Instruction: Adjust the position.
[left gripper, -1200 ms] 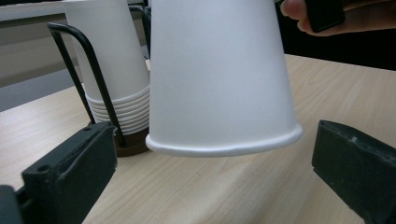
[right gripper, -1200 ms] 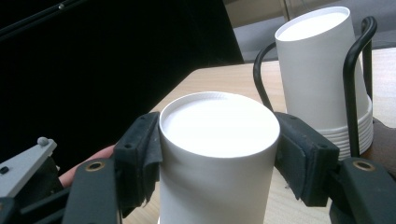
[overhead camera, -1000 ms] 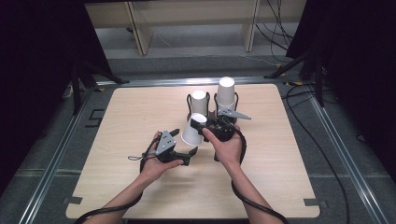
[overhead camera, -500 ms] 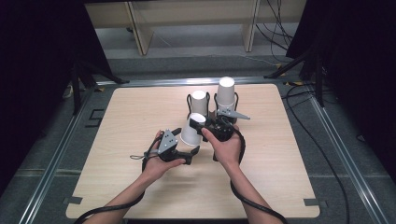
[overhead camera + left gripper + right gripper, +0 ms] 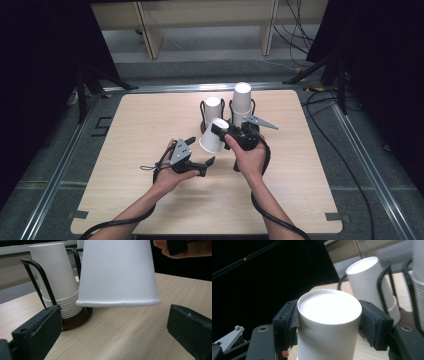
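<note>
We hold a white paper cup (image 5: 213, 138) upside down in our right tool (image 5: 227, 137), whose two black jaws are clenched on its sides near the closed base; in the right gripper view the pads press against the cup (image 5: 329, 322) from both sides, just below its flat white bottom. The cup is lifted off the pale wooden surface (image 5: 140, 130) and tilted, with its open rim toward our left tool.

Taking the black wire cup holder (image 5: 209, 118) near the middle of the surface as our landmark: the held cup hangs just in front of it, on our side, close to the short stack of white paper cups (image 5: 213, 107) that sits upside down in that holder. Just to the right of the holder stands a taller stack of white paper cups (image 5: 241, 102) in a second black wire frame, directly behind our right hand (image 5: 248, 157).

Our left tool (image 5: 209, 162) lies low in front of the holder and somewhat left of it, its jaws released and standing wide apart with nothing between the pads. In the left gripper view the held cup (image 5: 117, 272) floats above the wood beyond those open jaws, its rolled rim clear of the surface, with the short stack (image 5: 56, 277) just behind it.
</note>
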A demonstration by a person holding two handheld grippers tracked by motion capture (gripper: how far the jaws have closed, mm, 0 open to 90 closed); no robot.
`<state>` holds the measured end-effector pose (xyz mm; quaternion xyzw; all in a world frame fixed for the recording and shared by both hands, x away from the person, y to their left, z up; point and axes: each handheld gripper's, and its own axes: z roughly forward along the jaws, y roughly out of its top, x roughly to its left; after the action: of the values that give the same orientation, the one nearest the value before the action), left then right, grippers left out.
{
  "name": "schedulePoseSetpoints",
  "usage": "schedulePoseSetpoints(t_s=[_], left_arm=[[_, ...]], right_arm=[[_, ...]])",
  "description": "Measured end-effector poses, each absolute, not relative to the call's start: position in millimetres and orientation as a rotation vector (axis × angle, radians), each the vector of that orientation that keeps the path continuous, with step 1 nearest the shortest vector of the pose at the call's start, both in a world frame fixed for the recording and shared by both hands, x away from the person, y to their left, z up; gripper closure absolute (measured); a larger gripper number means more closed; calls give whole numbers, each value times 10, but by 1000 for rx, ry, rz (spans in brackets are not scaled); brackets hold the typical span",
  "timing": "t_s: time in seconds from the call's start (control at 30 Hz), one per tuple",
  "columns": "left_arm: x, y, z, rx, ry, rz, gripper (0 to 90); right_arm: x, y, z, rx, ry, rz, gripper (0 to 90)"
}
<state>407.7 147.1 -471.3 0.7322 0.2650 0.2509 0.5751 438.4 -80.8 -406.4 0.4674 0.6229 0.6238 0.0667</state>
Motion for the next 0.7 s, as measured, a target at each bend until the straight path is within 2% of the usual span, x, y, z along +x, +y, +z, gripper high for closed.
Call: schedulePoseSetpoints(t_s=[0.37, 0.7], left_arm=[[4102, 1319, -4683, 1726, 579, 568, 0], [4131, 1225, -4665, 1732, 560, 559, 0]], right_arm=[[4372, -1069, -4121, 1512, 1803, 1882, 359], [4375, -1143, -4179, 1566, 1769, 1913, 360]])
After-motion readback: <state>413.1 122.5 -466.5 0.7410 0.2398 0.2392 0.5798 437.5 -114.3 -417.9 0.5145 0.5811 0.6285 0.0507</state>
